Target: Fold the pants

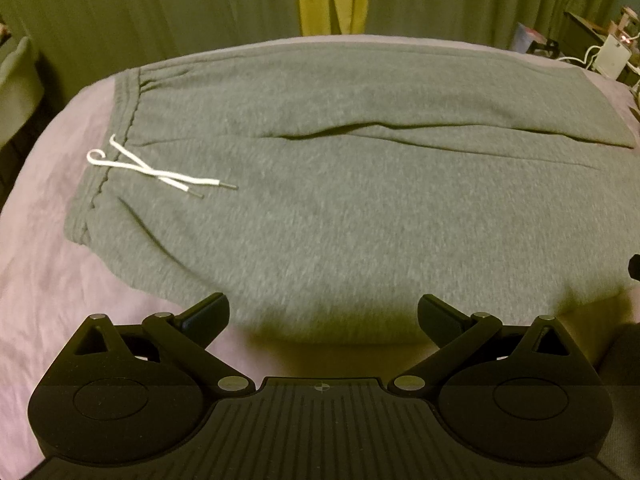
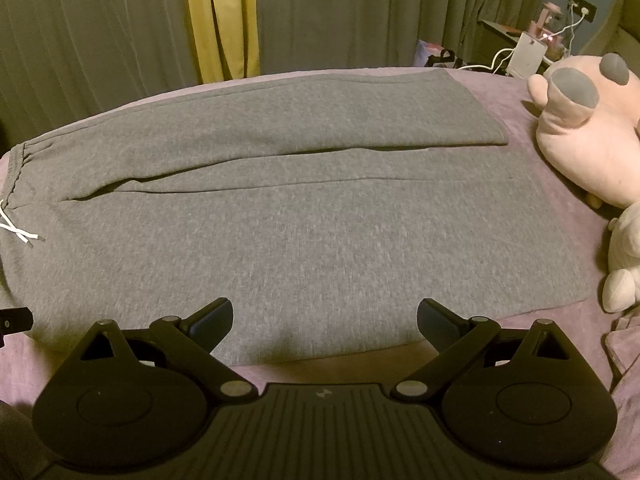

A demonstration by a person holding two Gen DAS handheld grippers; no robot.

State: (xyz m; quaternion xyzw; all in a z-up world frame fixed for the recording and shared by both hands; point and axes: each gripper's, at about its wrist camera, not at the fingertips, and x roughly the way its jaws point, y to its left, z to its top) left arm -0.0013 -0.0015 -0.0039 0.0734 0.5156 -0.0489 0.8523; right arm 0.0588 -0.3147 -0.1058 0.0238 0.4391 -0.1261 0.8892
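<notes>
**Inspector A:** Left gripper, state of the fingers?

**Inspector B:** Spread wide, nothing between them. Both black fingertips hang over the near edge of the grey pants. Whether they touch the cloth I cannot tell; nothing is pinched.

**Inspector A:** Right gripper?

**Inspector B:** Same finding. Fingers fully apart, empty. The tips sit above the near hem side of the pants, with no fabric drawn up between them. Contact is not determinable.

**Inspector A:** Location of the garment?

**Inspector B:** Laid flat on a bed with a mauve sheet, lengthwise across it. The waistband lies toward the bed's left edge, with a white drawstring crossed loosely on top of the cloth. The legs run toward the right edge, side by side; the far leg overlaps the near one along a shallow crease. The leg openings end short of the bed's right edge.

**Inspector A:** Other items recorded?

**Inspector B:** A pink plush toy at the right edge, just beside the far leg end but apart from it, and a white plush toy nearer the front. Grey curtains with a yellow panel hang beyond the far edge. A side table with cables stands at the far right corner.
</notes>
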